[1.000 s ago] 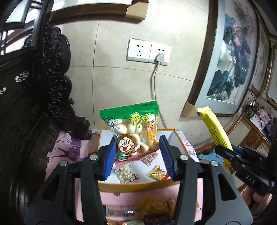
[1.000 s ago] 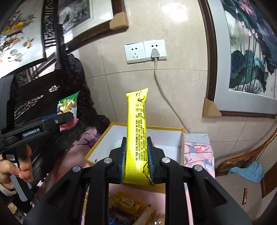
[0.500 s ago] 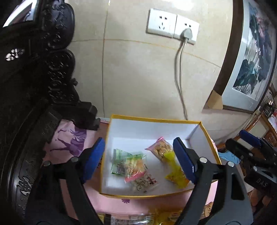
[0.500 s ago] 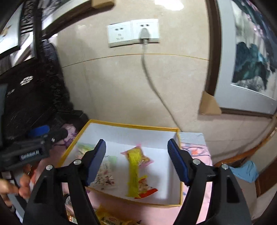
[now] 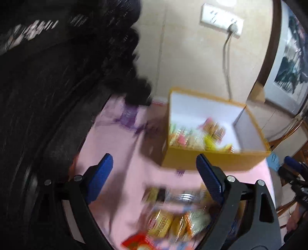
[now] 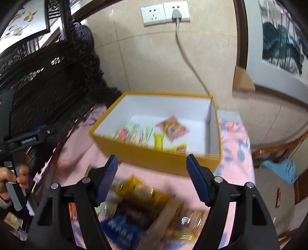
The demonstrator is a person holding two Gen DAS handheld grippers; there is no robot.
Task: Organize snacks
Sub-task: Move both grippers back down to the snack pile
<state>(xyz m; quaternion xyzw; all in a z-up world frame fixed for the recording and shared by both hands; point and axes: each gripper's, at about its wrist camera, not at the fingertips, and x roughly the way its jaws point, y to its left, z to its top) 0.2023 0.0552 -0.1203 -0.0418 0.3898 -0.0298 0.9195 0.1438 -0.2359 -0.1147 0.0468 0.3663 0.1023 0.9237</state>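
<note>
A yellow box with a white inside [image 6: 154,153] stands on the pink cloth by the wall and holds several snack packets, among them a long yellow bar [image 6: 158,141] and a pink packet [image 6: 172,128]. It also shows in the left wrist view [image 5: 211,157]. My right gripper [image 6: 152,175] is open and empty, in front of the box, above a blurred pile of loose snacks [image 6: 138,202]. My left gripper [image 5: 154,177] is open and empty, in front of and left of the box, above more loose snacks [image 5: 173,223].
Dark carved wooden furniture [image 6: 38,86] stands along the left. A tiled wall with sockets [image 6: 165,11] and a cable lies behind the box. A wooden chair with blue cloth [image 6: 279,169] stands at the right. Framed pictures lean on the wall.
Both grippers have pulled back from over the box and tilted down toward the loose snacks in front. The left one also swung left. Both stay open and empty.
</note>
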